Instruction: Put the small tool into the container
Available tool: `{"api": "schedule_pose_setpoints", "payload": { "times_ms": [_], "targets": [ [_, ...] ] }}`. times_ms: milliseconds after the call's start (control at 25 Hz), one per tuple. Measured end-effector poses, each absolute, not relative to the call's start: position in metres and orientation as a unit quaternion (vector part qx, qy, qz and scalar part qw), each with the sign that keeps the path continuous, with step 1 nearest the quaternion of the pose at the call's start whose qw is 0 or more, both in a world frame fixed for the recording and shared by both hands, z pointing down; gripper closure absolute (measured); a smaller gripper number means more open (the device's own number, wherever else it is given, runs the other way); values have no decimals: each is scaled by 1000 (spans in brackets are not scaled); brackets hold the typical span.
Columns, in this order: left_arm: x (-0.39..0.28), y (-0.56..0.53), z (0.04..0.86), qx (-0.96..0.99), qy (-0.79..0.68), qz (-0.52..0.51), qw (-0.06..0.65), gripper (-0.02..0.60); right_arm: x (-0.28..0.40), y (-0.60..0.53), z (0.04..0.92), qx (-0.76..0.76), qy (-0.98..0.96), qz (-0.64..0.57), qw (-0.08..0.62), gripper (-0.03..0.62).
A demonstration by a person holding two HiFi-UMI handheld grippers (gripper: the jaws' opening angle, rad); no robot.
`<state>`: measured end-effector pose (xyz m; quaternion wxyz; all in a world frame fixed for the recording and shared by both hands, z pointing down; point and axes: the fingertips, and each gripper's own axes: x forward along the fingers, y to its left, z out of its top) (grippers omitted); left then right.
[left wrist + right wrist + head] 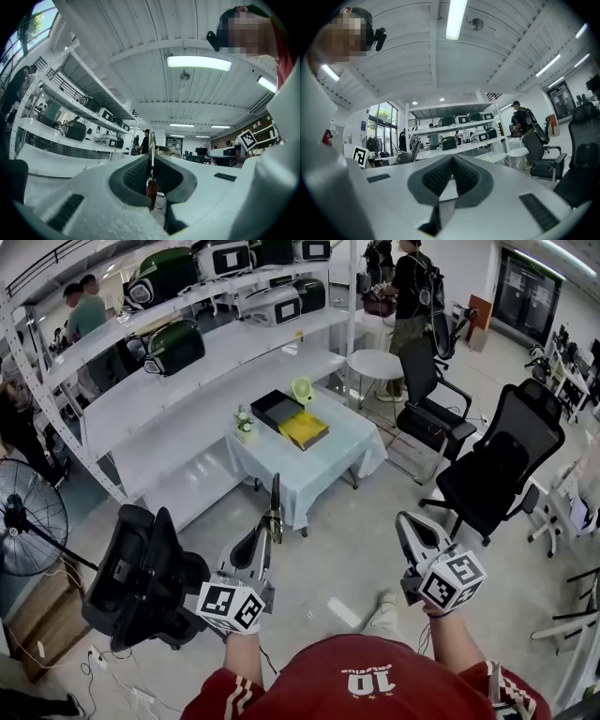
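- We see the left gripper [269, 538] held low in front of the person. Its jaws are clamped on the small tool [277, 507], which stands up out of them, nearly upright.
- In the left gripper view the two pads of the left gripper [151, 161] press on the small tool [151, 187] from both sides. The tool has a reddish-brown part low between the pads, and a thin metal part rises above them.
- The right gripper [404, 521] is at the same height, well apart from the left one. In the right gripper view its jaws [452, 161] are together and there is nothing between them.
- The small tool is therefore in the air, far from the table [328, 470], which has a light blue cloth and stands ahead of the person.
- On the table lies a black container [275, 409] – open and flat – and just beside it a yellow box [303, 430], touching it or nearly so. We cannot tell whether there is anything inside the black one.
- A small potted plant [246, 424] stands at the table's left edge, and a pale green object [302, 388] stands behind the container.
- Black office chairs stand around – one [141, 577] close to the left gripper and one [502, 465] to the right of the table.
- Behind the table run white shelves [187, 381] with dark appliances on them.
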<state>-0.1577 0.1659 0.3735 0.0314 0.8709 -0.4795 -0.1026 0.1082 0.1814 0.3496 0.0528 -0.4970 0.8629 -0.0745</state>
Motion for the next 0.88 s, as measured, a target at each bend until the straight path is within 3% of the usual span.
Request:
{"api": "schedule_pose_setpoints", "payload": {
  "times_ms": [440,880],
  "targets": [
    [-153,118,381,865,-489,-104,41,560,113,135,367,-499,865,-58,8,589],
    [-129,-9,352,852,-517,-82,8,558,140,-12,349,-464,882,-61,52,589]
  ]
}}
